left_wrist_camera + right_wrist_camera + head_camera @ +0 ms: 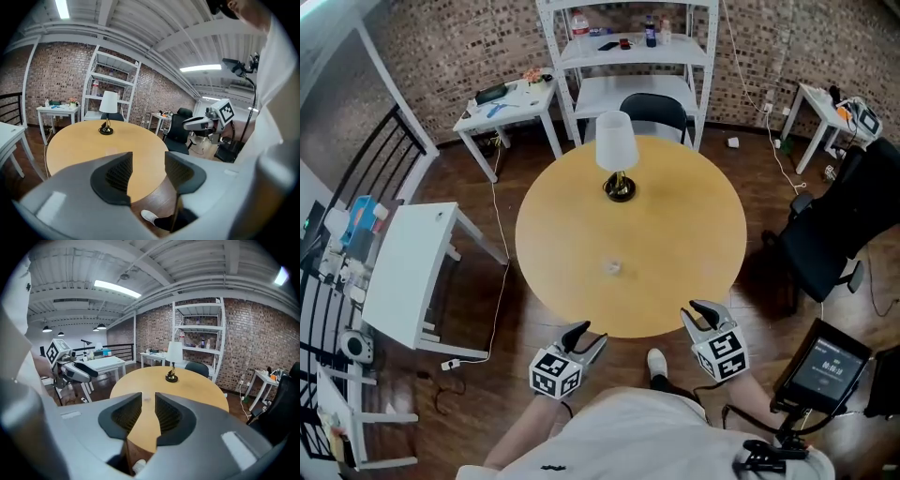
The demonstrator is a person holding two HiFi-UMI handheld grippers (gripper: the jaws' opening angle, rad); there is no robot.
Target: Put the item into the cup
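Observation:
A small clear cup stands on the round wooden table, a little nearer me than its middle. I cannot make out any separate item beside it. My left gripper hovers just off the table's near edge, left of centre, its jaws apart with nothing between them. My right gripper is at the near edge to the right, its jaws a narrow gap apart and empty. In the left gripper view the gripper points across the table top. In the right gripper view the gripper aims at the table, and the cup shows faintly.
A white-shaded lamp stands at the table's far side, with a black chair and a white shelf unit behind it. A white table is at the left. A black office chair and a tablet stand are at the right.

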